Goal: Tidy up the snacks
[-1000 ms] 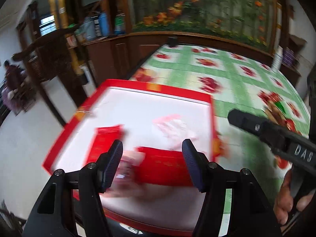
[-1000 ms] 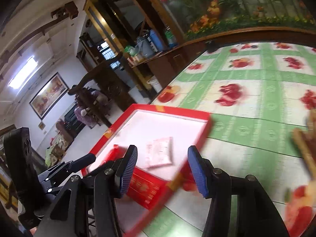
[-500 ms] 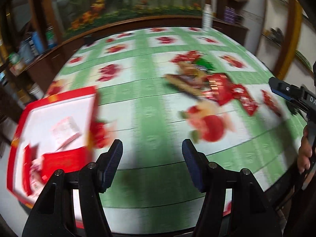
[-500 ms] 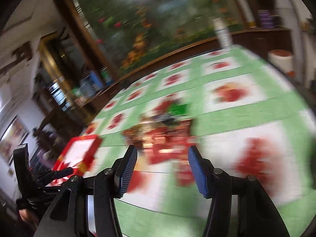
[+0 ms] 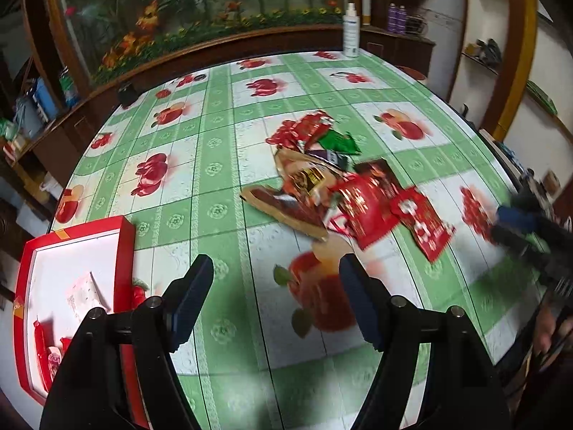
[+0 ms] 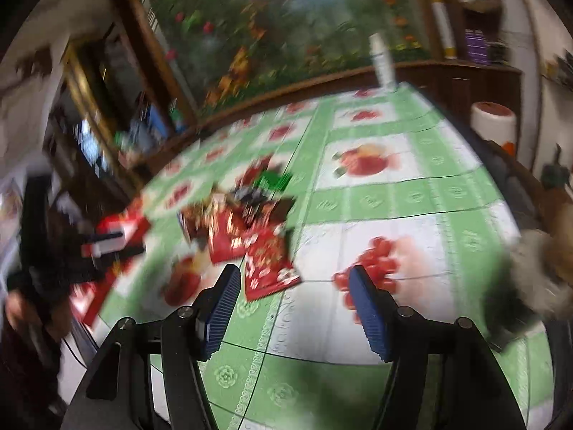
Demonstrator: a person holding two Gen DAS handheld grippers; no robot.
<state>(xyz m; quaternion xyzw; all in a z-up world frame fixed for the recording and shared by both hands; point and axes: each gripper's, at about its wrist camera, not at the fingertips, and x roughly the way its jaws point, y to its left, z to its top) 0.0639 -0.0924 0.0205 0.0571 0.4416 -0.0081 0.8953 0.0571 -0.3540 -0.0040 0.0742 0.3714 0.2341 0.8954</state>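
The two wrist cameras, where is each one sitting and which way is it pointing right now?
Left wrist: sits on the left tool, faces across the checked tablecloth at the snack pile, with the red tray at lower left; its own open fingers show, and the right tool at the right edge.
Right wrist: sits on the right tool, faces the snack pile from the other side; open fingers show, and the blurred left tool at left.
Shared: snack pile, tablecloth, tray, white bottle.
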